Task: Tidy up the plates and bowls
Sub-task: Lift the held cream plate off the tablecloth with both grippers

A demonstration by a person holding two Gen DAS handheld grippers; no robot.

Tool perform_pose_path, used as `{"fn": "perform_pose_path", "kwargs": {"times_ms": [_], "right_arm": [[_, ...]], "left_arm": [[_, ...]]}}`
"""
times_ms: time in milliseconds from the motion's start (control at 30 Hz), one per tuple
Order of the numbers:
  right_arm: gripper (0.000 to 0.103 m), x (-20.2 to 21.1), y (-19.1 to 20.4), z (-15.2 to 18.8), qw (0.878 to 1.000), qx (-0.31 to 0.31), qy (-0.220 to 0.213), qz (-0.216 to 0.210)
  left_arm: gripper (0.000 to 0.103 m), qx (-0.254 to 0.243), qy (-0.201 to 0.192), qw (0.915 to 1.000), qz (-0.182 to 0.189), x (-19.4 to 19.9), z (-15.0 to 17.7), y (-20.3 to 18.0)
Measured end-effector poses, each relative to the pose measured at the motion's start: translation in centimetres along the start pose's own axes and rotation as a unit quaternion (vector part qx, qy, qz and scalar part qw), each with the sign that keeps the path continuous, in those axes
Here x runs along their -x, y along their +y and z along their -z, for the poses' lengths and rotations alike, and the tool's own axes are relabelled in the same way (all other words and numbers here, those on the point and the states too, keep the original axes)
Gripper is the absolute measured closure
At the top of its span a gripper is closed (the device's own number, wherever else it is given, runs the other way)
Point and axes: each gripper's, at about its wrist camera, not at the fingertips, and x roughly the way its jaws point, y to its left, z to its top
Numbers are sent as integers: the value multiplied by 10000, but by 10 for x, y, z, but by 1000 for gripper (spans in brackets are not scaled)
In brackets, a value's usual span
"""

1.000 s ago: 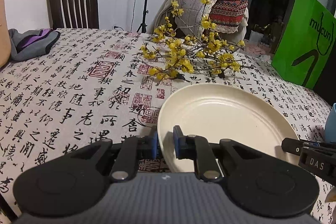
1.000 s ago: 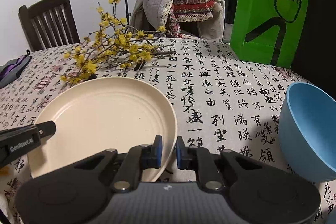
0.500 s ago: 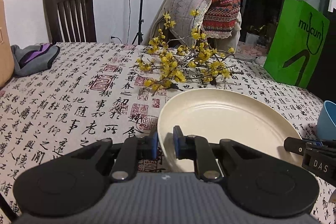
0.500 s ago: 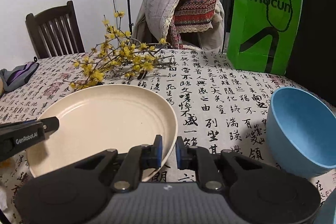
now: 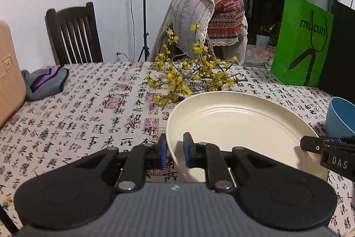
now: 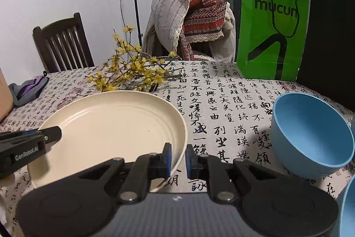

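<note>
Both of my grippers have risen with the cream plate (image 5: 239, 126) since a second ago, so more of the room beyond the table now shows above it and the plate hangs a little higher over the calligraphy tablecloth (image 5: 84, 117). My left gripper (image 5: 174, 150) is clamped on the plate's near-left rim, its blue pads pressing the edge from either side. My right gripper (image 6: 178, 158) pinches the near-right rim the same way, so the plate is carried between the two of them, tilted slightly toward me. In the right wrist view the left gripper's black finger reaches in over the plate's left edge; in the left wrist view the right one shows at the plate's right edge. A blue bowl (image 6: 310, 134) sits on the cloth to the right of the plate, apart from it, and the rim of a second blue bowl (image 6: 347, 210) peeks in at the lower right corner. Behind the plate lies a spray of yellow blossoms (image 5: 188, 79), and a green paper bag (image 6: 271, 28) stands at the far edge of the table.
</note>
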Motion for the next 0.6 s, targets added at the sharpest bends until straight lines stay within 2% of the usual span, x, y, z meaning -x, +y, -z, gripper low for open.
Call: {"fn": "perform_pose_path", "kwargs": {"times_ms": [600], "right_arm": [[91,37,4,11,9996,-123,-185,-168]], "left_arm": [[88,23,-226,9997,68,42,4,11]]}}
